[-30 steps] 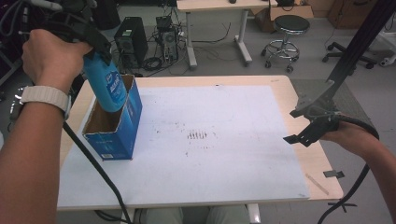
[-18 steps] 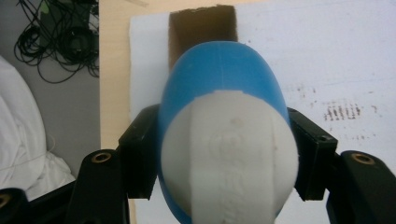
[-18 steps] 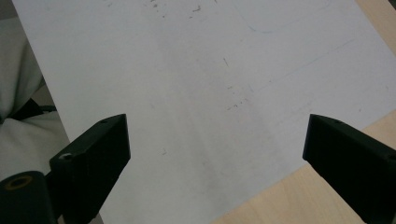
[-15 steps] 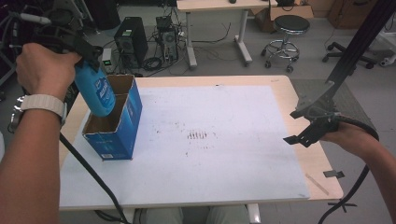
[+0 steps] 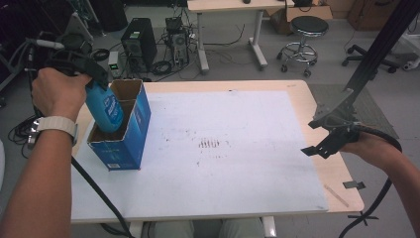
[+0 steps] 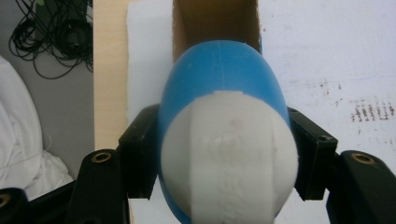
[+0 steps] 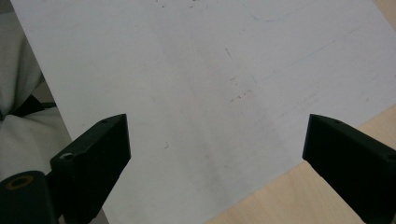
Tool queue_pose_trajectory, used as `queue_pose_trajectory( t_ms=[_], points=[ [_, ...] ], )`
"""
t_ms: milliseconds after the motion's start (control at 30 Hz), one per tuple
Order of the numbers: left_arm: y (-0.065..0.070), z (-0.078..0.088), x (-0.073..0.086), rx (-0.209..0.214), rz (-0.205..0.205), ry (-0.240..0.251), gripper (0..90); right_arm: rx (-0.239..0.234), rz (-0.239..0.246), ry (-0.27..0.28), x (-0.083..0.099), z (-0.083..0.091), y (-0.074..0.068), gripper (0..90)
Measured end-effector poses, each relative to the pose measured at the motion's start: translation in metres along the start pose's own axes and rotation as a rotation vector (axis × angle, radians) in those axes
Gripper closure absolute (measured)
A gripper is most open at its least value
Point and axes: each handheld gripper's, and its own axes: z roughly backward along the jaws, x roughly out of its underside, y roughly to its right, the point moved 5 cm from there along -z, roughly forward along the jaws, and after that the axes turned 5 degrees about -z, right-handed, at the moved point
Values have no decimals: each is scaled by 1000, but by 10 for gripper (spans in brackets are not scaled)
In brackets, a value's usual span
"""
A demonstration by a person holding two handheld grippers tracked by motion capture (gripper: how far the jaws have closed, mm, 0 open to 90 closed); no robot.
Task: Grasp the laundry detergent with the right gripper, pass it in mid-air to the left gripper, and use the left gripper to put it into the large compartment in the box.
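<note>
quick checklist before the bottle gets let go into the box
1. Left tool clamped on the blue bottle: ok.
2. Bottle's lower end inside the near compartment of the blue box: ok.
3. Bottle resting on the box floor: cannot tell, hidden by the walls.
4. Bottle upright: not ok, it leans.
5. Box standing flat on the white mat: ok.
6. Right tool open and well away from the box: ok.

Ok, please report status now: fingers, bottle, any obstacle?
Left gripper shut on blue bottle, bottom inside blue box. Right gripper open, holding nothing. No obstacle seen.
</note>
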Motion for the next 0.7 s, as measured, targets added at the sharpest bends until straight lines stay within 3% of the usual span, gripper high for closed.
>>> queue_pose_trajectory(
  t_ms=[700],
  points=[
    [4,-69,24,7,-34,-10,383,-8,-4,-15,-4,-8,-3,75]
  ],
)
